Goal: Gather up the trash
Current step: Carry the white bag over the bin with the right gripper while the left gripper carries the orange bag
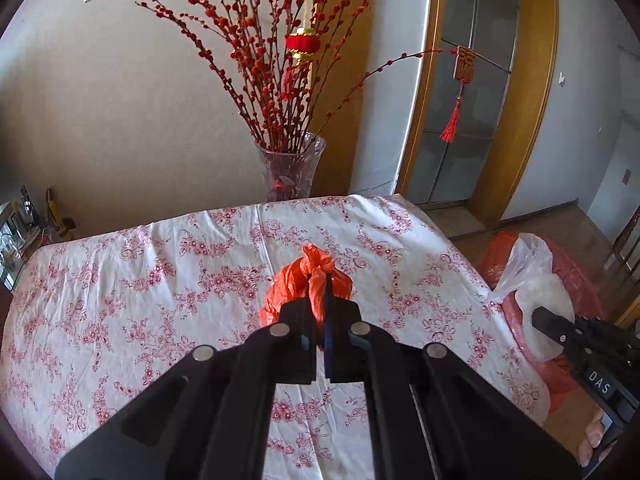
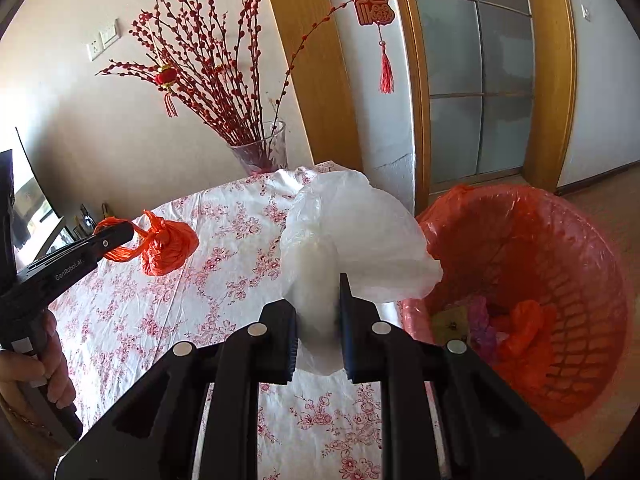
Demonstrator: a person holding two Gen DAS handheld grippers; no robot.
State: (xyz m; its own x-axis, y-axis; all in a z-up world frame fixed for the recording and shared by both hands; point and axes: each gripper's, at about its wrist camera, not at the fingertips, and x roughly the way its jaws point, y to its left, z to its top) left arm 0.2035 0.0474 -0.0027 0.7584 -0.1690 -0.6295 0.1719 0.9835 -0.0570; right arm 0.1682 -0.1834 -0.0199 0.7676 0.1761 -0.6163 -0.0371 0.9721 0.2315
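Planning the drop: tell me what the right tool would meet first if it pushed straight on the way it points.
Past the white bag it grips, the right tool aims at the table's far edge, then the wall beside the door. The red-lined basket sits right of that line. Depth is uncertain.

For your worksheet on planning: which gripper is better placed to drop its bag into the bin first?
Right. The right gripper holds the white bag beside the bin; the left gripper holds the orange bag over mid-table.
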